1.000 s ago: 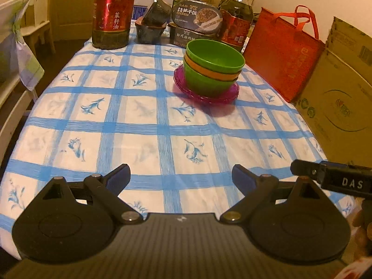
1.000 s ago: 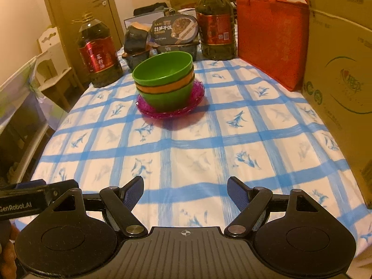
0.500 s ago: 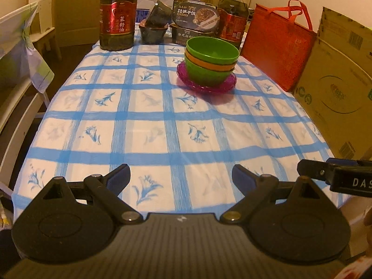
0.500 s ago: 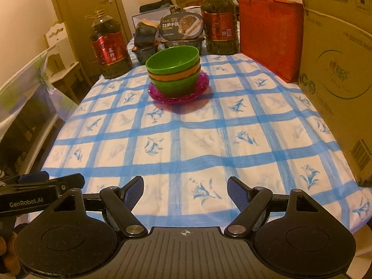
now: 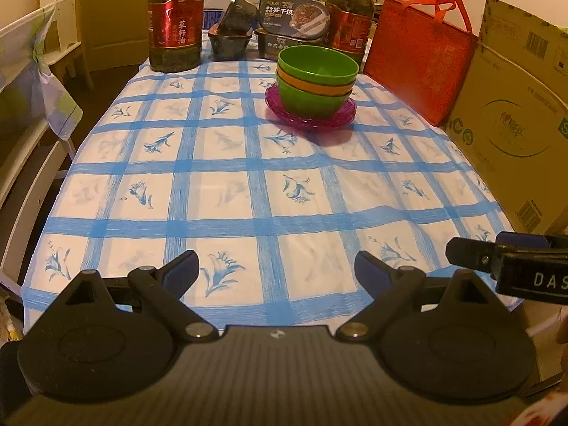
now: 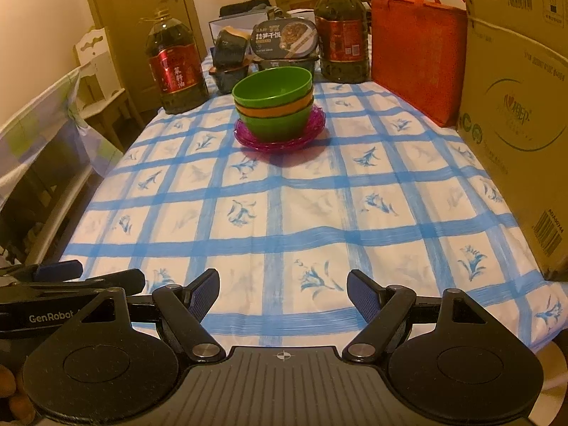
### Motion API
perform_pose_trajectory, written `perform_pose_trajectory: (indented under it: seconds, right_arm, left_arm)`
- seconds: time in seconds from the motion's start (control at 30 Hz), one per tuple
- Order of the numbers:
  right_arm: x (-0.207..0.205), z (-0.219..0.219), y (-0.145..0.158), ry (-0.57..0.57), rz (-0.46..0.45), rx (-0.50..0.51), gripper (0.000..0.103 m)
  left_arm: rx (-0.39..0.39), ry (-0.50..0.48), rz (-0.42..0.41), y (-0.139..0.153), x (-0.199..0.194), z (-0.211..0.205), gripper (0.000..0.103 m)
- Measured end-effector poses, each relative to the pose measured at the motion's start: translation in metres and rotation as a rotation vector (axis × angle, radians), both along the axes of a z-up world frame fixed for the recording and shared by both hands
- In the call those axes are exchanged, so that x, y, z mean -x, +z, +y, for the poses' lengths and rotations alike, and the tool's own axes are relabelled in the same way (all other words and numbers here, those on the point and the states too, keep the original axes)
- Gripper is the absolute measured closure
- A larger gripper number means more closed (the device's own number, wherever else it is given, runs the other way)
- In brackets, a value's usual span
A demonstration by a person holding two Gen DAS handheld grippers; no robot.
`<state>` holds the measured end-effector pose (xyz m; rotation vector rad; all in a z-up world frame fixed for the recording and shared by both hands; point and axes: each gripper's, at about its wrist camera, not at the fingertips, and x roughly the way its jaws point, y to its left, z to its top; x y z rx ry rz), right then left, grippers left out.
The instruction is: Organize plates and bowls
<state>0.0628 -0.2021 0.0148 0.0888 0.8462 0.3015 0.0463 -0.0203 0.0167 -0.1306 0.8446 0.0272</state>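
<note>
A stack of bowls (image 5: 316, 81), green over orange over green, sits on stacked magenta plates (image 5: 280, 108) at the far middle of the table; it also shows in the right wrist view (image 6: 273, 106). My left gripper (image 5: 277, 269) is open and empty over the near table edge, far from the stack. My right gripper (image 6: 283, 287) is open and empty beside it, also at the near edge. Each gripper shows at the side of the other's view.
A blue-checked tablecloth (image 5: 248, 191) covers the table. Two oil bottles (image 5: 175, 21) (image 6: 340, 39), food boxes (image 6: 284, 39) and dark containers stand at the back. A red bag (image 5: 419, 56) and a cardboard box (image 6: 514, 113) line the right side. A chair (image 5: 35, 71) stands left.
Both grippers have pulled back toward the near table edge, away from the stack of bowls. Both stay open and empty.
</note>
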Motion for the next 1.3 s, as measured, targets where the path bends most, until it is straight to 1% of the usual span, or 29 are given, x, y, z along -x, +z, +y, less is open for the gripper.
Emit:
perform_pose_trajectory:
  seconds: [1.3]
  right_arm:
    - [0.0042, -0.0016, -0.0009, -0.002, -0.001, 0.001, 0.024]
  left_arm:
    - [0.009, 0.003, -0.001, -0.0037, 0.0036, -0.0030, 0.009]
